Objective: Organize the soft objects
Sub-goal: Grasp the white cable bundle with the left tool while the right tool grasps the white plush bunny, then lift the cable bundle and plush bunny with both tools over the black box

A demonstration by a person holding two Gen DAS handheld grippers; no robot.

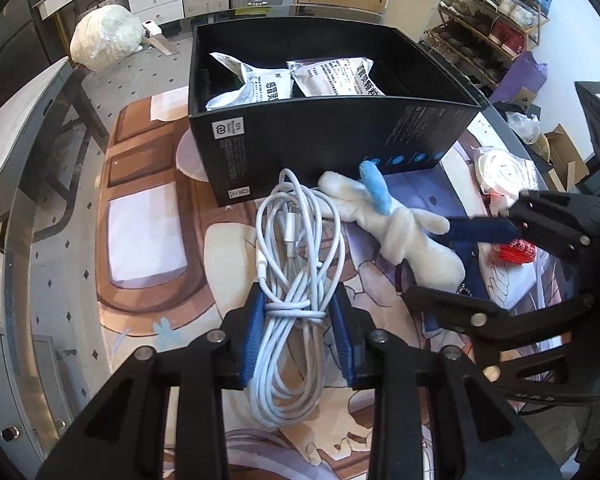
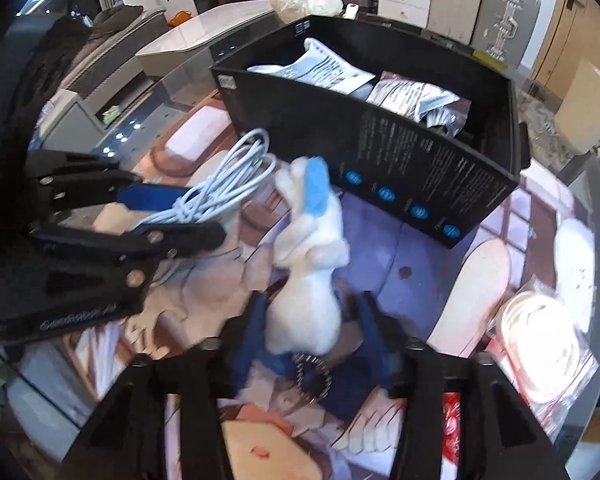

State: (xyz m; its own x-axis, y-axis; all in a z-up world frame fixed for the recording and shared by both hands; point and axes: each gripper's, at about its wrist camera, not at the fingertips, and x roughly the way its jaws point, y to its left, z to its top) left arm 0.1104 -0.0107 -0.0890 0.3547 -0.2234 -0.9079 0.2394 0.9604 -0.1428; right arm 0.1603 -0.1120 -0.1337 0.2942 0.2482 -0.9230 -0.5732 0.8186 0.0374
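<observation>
A coiled white cable [image 1: 296,264] lies on the printed mat, and my left gripper [image 1: 298,312] is shut on its wrapped waist; it also shows in the right wrist view [image 2: 220,188]. A white plush toy with a blue ear [image 1: 396,220] lies right of the cable, in front of the black box [image 1: 340,144]. My right gripper [image 2: 312,320] straddles the plush toy's [image 2: 308,280] lower body, fingers on both sides, jaws still apart. The box [image 2: 420,168] holds two white packets [image 1: 300,80].
A bagged white roll [image 2: 540,344] and a red packet [image 1: 516,250] lie right of the plush. A keyring chain [image 2: 314,376] lies under my right gripper. A shoe rack [image 1: 496,20] stands far right, a white bag [image 1: 106,36] on the floor behind.
</observation>
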